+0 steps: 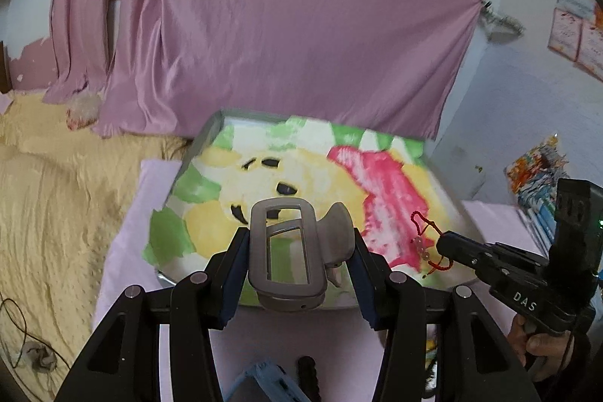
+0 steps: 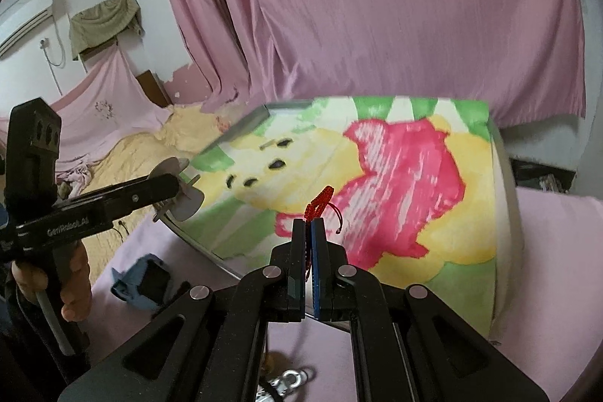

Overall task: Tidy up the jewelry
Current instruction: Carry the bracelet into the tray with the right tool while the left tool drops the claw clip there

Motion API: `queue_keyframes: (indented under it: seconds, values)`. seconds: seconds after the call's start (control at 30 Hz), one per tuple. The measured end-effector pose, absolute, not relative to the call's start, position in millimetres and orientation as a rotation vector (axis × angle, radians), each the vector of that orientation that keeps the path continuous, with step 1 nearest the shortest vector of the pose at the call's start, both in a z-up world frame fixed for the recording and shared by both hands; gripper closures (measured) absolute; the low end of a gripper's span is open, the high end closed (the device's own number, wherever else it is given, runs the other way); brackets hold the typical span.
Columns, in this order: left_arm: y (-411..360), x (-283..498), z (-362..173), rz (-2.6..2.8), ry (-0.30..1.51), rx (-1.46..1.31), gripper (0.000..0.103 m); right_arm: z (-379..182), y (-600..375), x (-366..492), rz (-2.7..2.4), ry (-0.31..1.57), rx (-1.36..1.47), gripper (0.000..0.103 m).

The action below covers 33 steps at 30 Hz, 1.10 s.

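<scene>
Two tongs each grip one item: left tongs a grey hair claw, right tongs a red cord bracelet.

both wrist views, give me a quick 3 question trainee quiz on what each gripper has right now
1. True or false: the left gripper has its jaws closed on a grey plastic claw hair clip.
2. What does the right gripper pinch? A) a silver ring B) a red braided cord bracelet with pale beads C) a blue cloth
3. Fill in: both grippers are over a shallow tray lined with a green, yellow and pink ____.

Key
1. True.
2. B; its red loop sticks out above the shut jaws.
3. Towel, with a cartoon print.
</scene>
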State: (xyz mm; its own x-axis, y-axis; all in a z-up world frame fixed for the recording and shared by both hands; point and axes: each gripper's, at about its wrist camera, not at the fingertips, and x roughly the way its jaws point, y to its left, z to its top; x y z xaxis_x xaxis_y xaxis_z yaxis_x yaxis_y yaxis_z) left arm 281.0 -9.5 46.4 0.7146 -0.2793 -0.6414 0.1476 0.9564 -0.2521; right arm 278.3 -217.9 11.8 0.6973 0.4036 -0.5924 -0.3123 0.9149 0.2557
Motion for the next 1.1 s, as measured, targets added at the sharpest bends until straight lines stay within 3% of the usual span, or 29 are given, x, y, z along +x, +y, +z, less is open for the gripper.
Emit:
queue_keyframes:
  seconds: [0.6,0.67,0.73,0.8,0.97,1.1]
  values:
    - [-20.6,296.3,26.4,-0.238,0.847,-0.164,0.055,-20.0,-219.9,296.9,0.401,0.823,0.195,0.099]
    - [-18.3,293.8,26.2,-0.226,0.840,-0.174,0.042,-18.5,-220.3,293.3,0.391,0.812,0.194,0.097]
    - [-15.6,287.4,26.9,-0.217,0.814,-0.192,0.033,-15.7,-221.0,287.6,0.372,0.793,0.190,0.086]
    - [-14.3,278.4,30.4,-0.216,0.780,-0.196,0.032,-11.6,-222.4,279.3,0.359,0.760,0.191,0.058]
    - [-12.4,254.5,39.8,-0.202,0.698,-0.186,0.023,2.0,-227.8,251.5,0.320,0.654,0.178,0.054]
    - [-11.0,230.9,48.1,-0.186,0.611,-0.176,0.013,13.8,-231.1,224.5,0.268,0.557,0.156,0.035]
